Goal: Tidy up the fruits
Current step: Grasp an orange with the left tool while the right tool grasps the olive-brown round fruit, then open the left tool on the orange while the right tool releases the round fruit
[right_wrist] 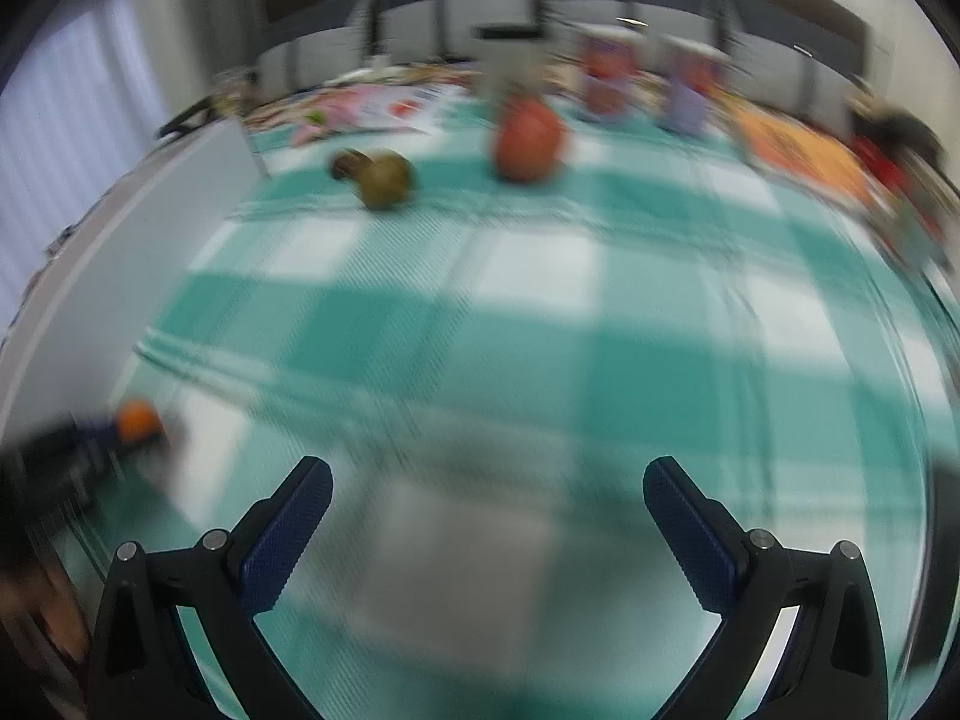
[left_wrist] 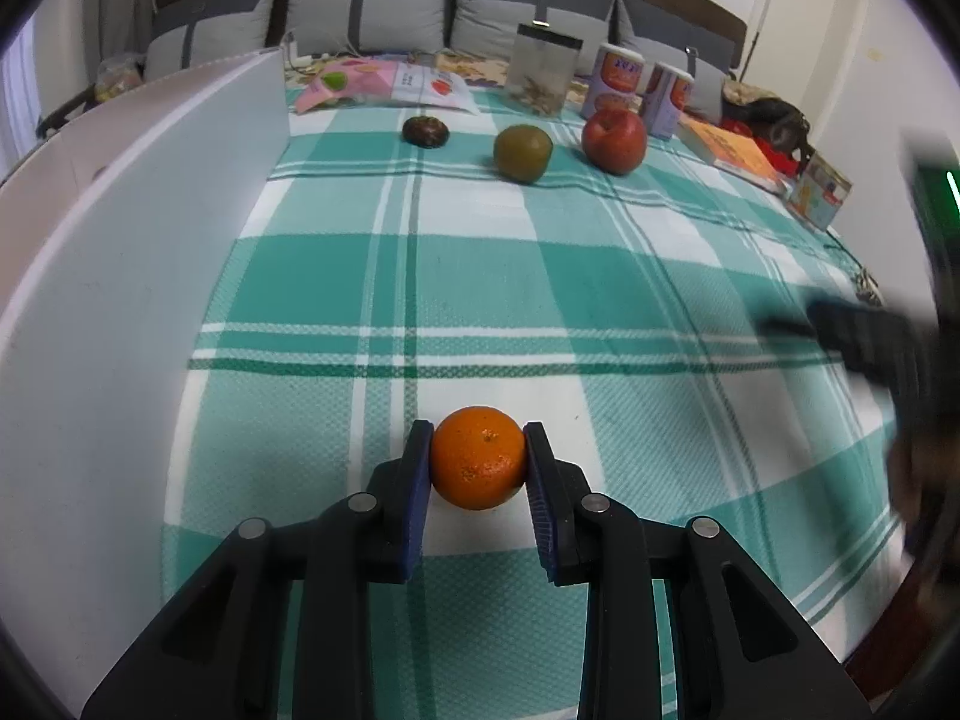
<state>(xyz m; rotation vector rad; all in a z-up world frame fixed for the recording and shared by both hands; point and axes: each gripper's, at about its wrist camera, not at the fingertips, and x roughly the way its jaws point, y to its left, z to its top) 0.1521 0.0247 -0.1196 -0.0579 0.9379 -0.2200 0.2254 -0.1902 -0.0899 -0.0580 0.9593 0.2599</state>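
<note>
My left gripper (left_wrist: 478,441) is shut on an orange (left_wrist: 478,457), its blue pads pressing both sides, low over the teal checked cloth (left_wrist: 600,288). Far ahead stand a dark purple fruit (left_wrist: 425,131), a green-brown fruit (left_wrist: 522,153) and a red apple (left_wrist: 614,140) in a row. The right wrist view is blurred: my right gripper (right_wrist: 487,480) is open with nothing between its fingers. It shows the red apple (right_wrist: 529,141), the green-brown fruit (right_wrist: 386,180) and, at far left, the orange (right_wrist: 137,420) in the other gripper.
A white board (left_wrist: 120,276) stands upright along the left side of the cloth. At the back are snack packets (left_wrist: 384,83), a clear jar (left_wrist: 543,69), two cans (left_wrist: 618,84) and a book (left_wrist: 735,153). The right gripper shows as a dark blur (left_wrist: 882,348).
</note>
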